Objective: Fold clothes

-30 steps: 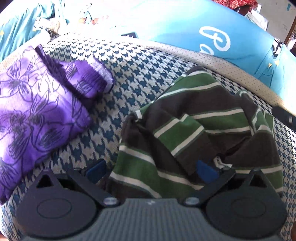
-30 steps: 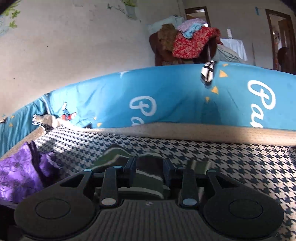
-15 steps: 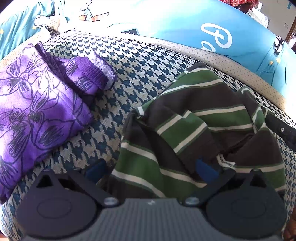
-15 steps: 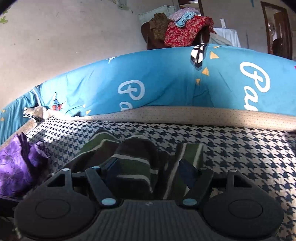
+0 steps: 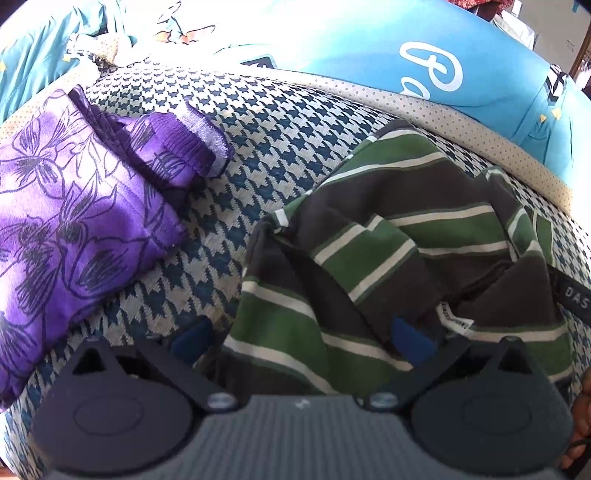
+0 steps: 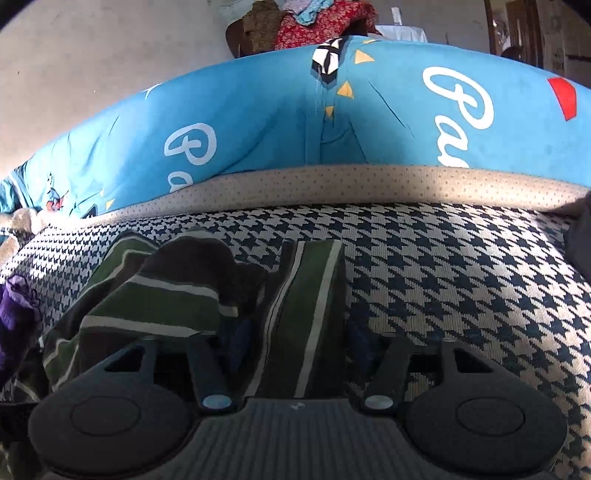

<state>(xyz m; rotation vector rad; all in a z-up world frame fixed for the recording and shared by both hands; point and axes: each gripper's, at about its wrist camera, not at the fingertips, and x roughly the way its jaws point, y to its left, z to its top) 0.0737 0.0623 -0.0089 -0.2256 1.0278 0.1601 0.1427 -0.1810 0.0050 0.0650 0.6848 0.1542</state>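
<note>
A green, dark brown and white striped shirt (image 5: 399,251) lies crumpled on the houndstooth bed cover (image 5: 266,122). My left gripper (image 5: 299,338) is open, its blue pads (image 5: 412,341) straddling the shirt's near edge. The shirt also shows in the right wrist view (image 6: 177,291). My right gripper (image 6: 299,341) is open, with a striped flap of the shirt (image 6: 306,295) lying between its fingers. The right gripper's body shows at the right edge of the left wrist view (image 5: 572,295).
A folded purple floral garment (image 5: 62,214) lies to the left of the shirt. A blue printed blanket (image 6: 332,122) runs along the far side of the bed cover (image 6: 461,266). A chair piled with clothes (image 6: 299,22) stands behind it by the wall.
My right gripper has opened from nearly shut around the shirt and dropped closer to it. My left gripper has stayed open and shifted slightly over the shirt.
</note>
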